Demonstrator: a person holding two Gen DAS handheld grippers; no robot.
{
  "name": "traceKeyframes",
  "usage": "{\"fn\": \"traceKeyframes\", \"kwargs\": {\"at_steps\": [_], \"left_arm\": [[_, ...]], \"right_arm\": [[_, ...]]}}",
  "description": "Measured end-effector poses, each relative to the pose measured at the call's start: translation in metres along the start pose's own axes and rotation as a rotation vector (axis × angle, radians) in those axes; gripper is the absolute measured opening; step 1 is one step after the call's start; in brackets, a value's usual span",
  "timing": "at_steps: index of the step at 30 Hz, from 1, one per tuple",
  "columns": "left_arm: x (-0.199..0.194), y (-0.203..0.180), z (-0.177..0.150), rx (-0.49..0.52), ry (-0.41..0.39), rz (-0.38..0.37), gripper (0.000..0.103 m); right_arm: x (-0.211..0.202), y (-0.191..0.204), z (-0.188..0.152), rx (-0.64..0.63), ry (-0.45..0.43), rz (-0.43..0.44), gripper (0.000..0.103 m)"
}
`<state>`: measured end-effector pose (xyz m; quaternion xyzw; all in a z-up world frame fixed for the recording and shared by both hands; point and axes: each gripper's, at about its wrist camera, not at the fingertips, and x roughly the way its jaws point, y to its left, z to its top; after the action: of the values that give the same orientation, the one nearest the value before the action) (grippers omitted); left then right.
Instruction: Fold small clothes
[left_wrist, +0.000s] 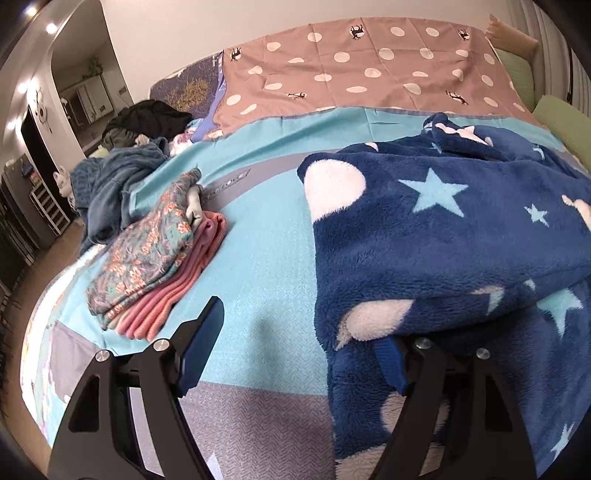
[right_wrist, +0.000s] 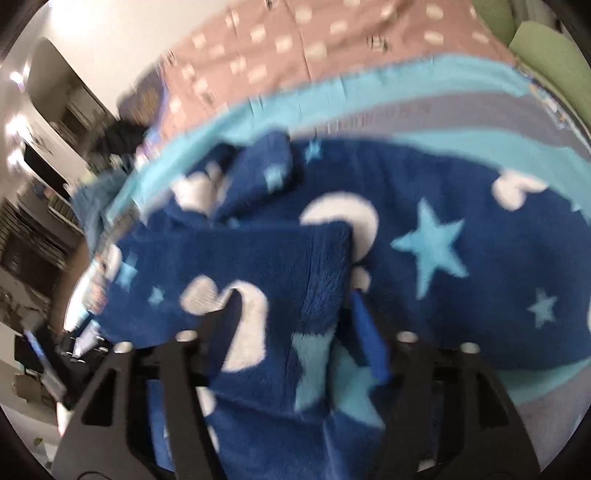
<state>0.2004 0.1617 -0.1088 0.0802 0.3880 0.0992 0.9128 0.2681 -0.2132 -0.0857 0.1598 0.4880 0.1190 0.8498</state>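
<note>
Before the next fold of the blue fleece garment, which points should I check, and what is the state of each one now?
1. Left gripper jaws apart: ok; its right finger is tucked under the fleece garment.
2. Right gripper grip on the fleece: cannot tell; fabric lies between the jaws, picture blurred.
3. Garment lying flat: not ok, bunched and doubled over.
4. Folded pile clear of the garment: ok, bare blanket between them.
5. Unfolded heap away from the work area: ok.

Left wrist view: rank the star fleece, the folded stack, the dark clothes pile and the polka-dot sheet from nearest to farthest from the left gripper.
1. Star fleece: right, draped over one finger of the left gripper.
2. Folded stack: left, just ahead.
3. Dark clothes pile: far left.
4. Polka-dot sheet: across the back.
</note>
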Motion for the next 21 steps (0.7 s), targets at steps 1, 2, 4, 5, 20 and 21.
{"fn": "traceKeyframes", "kwargs": {"at_steps": [1,2,4,5,20,21], "left_arm": [[0.001,0.002,0.000,-0.010,0.004,-0.012,0.077],[0.001,0.003,0.000,-0.015,0.006,-0.018,0.077],[0.001,0.003,0.000,-0.019,0.006,-0.022,0.077],[0.001,0.003,0.000,-0.019,0.006,-0.021,0.077],[-0.028,0.027,-0.008,-0.152,-0.003,-0.212,0.054],[-0.034,0.030,-0.008,-0.183,-0.002,-0.259,0.030]], "right_arm": [[0.003,0.000,0.001,0.010,-0.015,-0.014,0.040],[0.001,0.002,0.003,-0.003,-0.035,-0.002,0.023],[-0.016,0.012,0.004,-0.028,-0.100,0.033,0.014],[-0.035,0.022,0.006,-0.081,-0.183,0.012,0.014],[-0.054,0.002,-0.006,-0.121,-0.208,-0.083,0.026],[-0.064,0.008,-0.011,-0.153,-0.211,-0.048,0.026]]}}
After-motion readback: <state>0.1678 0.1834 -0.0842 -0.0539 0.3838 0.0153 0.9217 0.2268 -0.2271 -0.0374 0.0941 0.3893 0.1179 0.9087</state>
